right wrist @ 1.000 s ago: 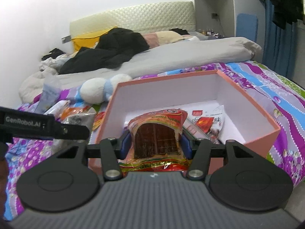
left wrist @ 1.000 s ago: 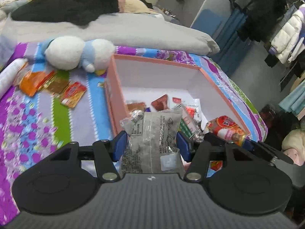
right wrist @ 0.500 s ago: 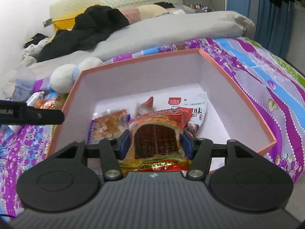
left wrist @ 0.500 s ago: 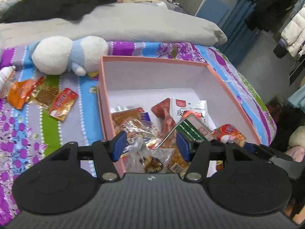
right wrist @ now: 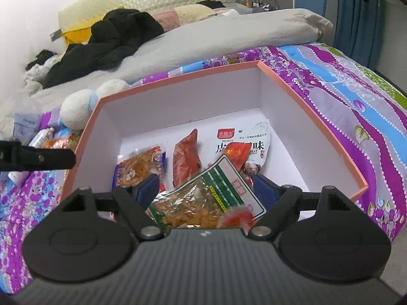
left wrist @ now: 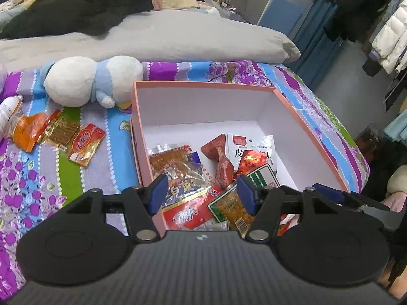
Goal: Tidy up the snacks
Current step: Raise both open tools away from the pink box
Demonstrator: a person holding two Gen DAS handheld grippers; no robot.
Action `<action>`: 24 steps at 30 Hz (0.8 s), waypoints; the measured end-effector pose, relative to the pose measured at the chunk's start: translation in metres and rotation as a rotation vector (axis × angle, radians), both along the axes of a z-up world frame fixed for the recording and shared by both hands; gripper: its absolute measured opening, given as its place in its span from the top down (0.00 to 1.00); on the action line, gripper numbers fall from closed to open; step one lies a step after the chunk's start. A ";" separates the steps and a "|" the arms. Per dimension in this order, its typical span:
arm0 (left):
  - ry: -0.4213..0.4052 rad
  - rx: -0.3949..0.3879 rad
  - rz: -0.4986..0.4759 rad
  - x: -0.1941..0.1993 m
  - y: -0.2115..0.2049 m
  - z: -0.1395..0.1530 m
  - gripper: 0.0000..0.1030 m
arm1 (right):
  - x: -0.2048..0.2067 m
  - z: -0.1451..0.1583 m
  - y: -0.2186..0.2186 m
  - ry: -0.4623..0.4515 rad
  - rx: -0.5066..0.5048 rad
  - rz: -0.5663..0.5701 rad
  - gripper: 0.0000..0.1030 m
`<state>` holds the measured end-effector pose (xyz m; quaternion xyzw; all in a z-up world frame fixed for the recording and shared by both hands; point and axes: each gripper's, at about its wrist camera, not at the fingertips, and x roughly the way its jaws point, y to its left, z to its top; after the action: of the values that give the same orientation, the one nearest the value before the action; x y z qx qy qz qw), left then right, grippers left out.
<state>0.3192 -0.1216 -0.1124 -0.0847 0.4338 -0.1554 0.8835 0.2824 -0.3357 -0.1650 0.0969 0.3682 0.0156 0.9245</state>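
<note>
— Pink cardboard, that box [left wrist: 313, 129], white inside, sitting on the striped floral bedspread [left wrist: 38, 178]. Most of the snacks are heaped at its near end.

— Can you read any of the packets?

— Only one properly. The white packet [right wrist: 244, 142] lies flat near the far right of the pile with large black Chinese characters; from the right wrist view the last one reads 味, under a small red label too small to make out. Its long axis runs roughly toward the back wall of the box.

— And the green-striped one?

— The green-striped packet [right wrist: 211, 198] lies on top of the heap, tilted, its long axis running diagonally from near left to far right. Its label is blurred.

— What are the tongs doing?

— Both sets are spread wide with nothing between their pads. The left tongs [left wrist: 201, 194] hang above the box's near left corner, the right tongs [right wrist: 206, 189] above the near end, over the green-striped packet.

— Anything outside the box?

— Three loose packets [left wrist: 58, 137] lie on the bedspread to its left, just in front of a white and blue plush toy [left wrist: 91, 81]. Their print is unreadable.
</note>
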 end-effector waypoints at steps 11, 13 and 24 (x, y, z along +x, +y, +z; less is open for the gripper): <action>-0.111 0.033 0.031 -0.039 0.015 0.026 0.34 | -0.036 0.011 0.004 -0.082 0.093 -0.050 0.20; -0.130 0.033 0.026 -0.047 0.017 0.030 0.34 | -0.045 0.017 0.007 -0.111 0.107 -0.049 0.20; -0.195 0.033 0.071 -0.087 0.044 0.034 0.30 | -0.073 0.023 0.043 -0.185 0.120 0.025 0.20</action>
<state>0.2324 -0.0772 -0.0780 -0.0699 0.3449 -0.1243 0.9277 0.2091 -0.2924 -0.1423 0.1457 0.2809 0.0578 0.9469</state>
